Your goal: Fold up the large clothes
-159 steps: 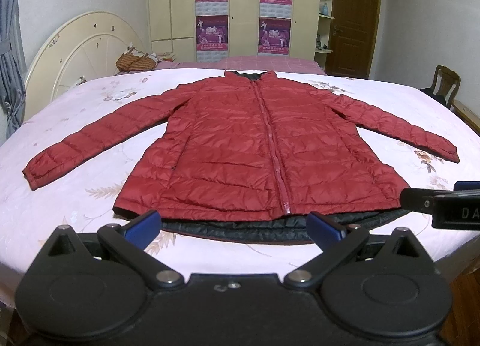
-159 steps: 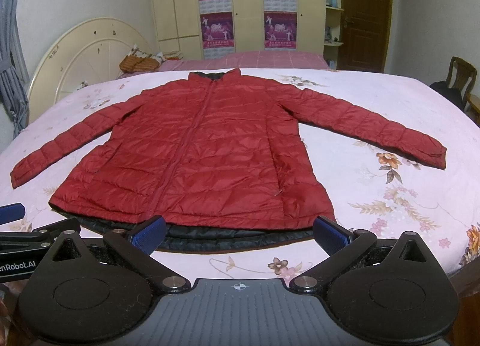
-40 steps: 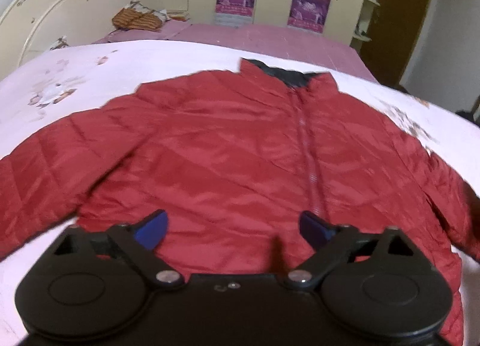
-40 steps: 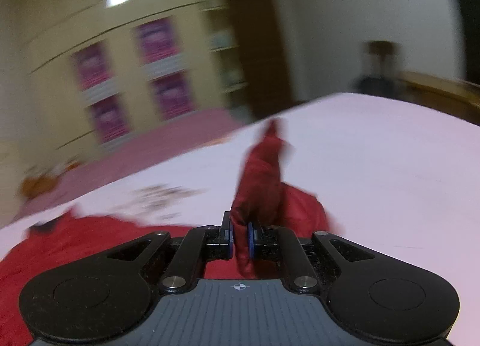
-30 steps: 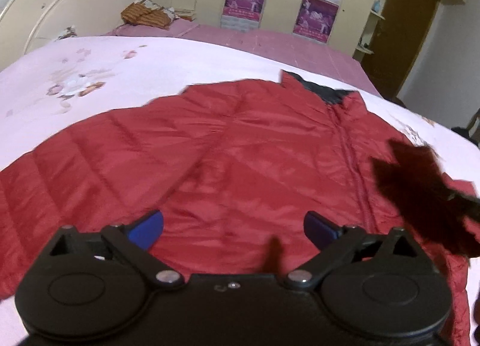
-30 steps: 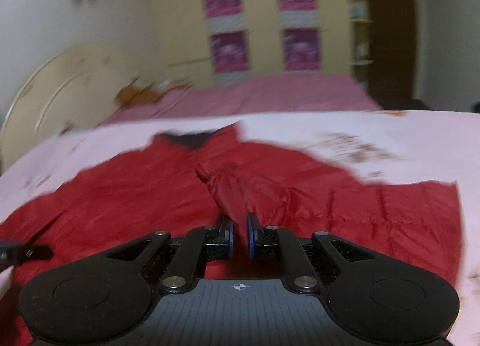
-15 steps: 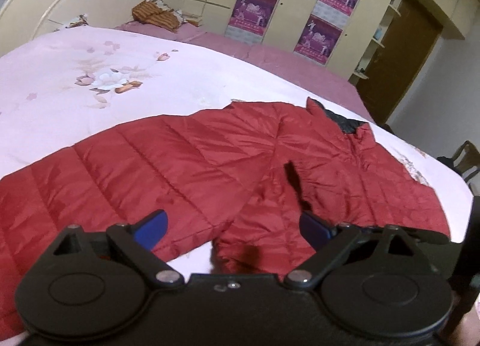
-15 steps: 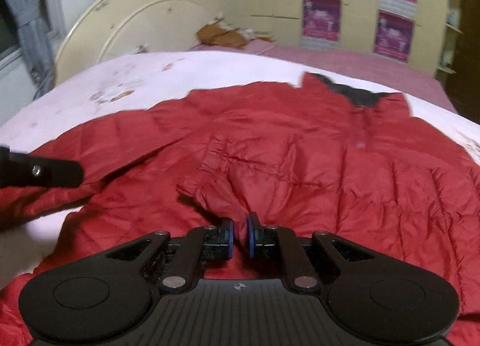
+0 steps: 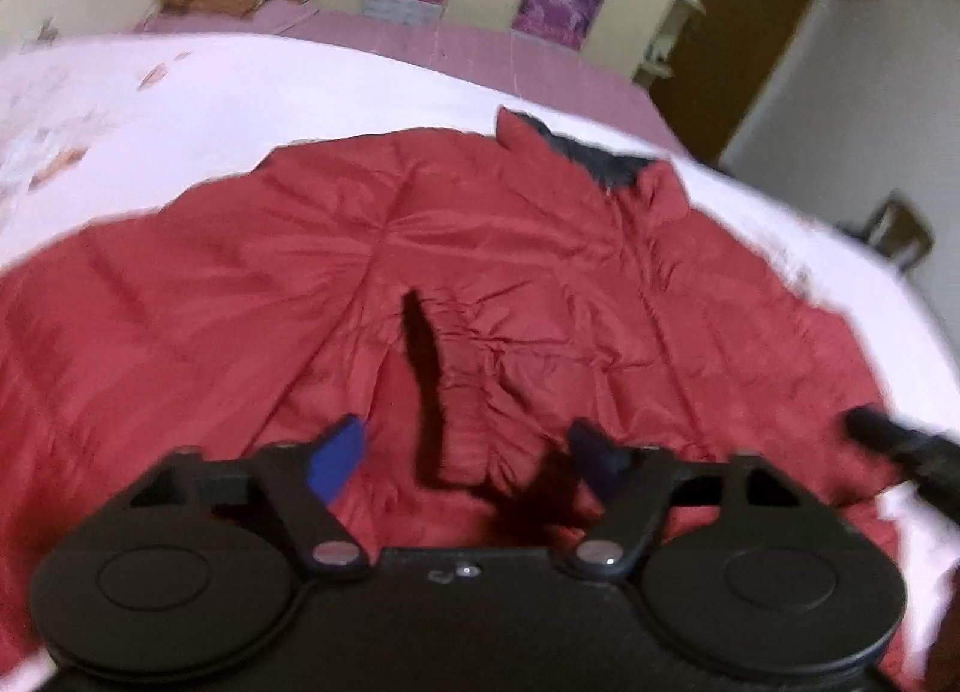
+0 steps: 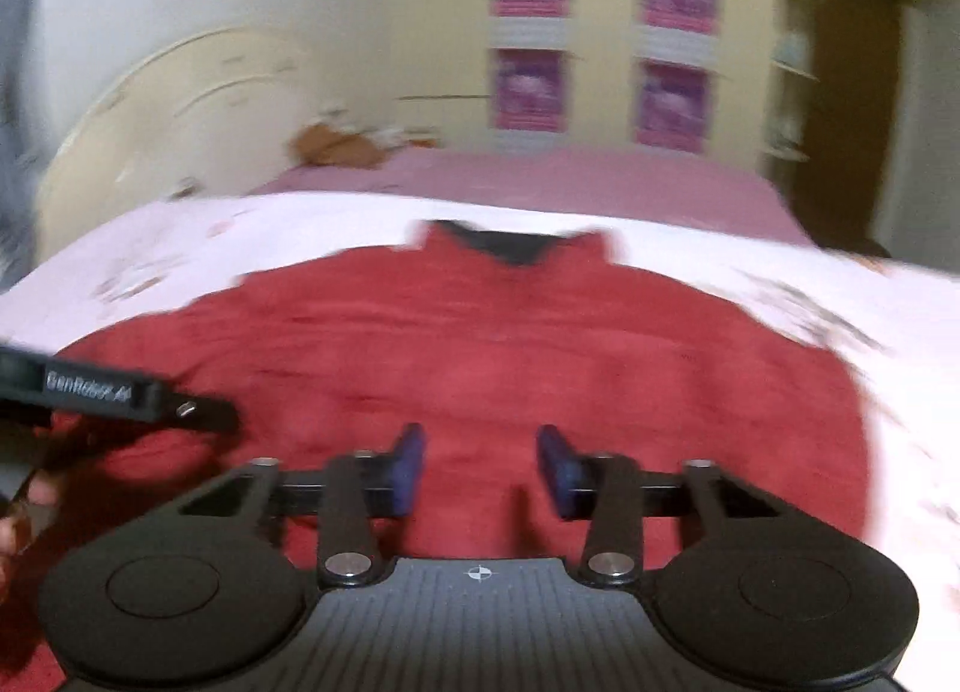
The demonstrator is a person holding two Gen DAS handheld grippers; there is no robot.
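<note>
1. Left wrist view: the red jacket lies spread on the bed, filling the middle of the frame, its dark collar at upper right.
2. The left gripper is closing, its blue fingers apart over a folded sleeve cuff, not pressing it.
3. Right wrist view, blurred: the right gripper is opening above the jacket, its fingers holding nothing.

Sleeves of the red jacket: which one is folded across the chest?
The right-hand sleeve, cuff lying on the jacket front; the other sleeve stretches sideways over the bed.
</note>
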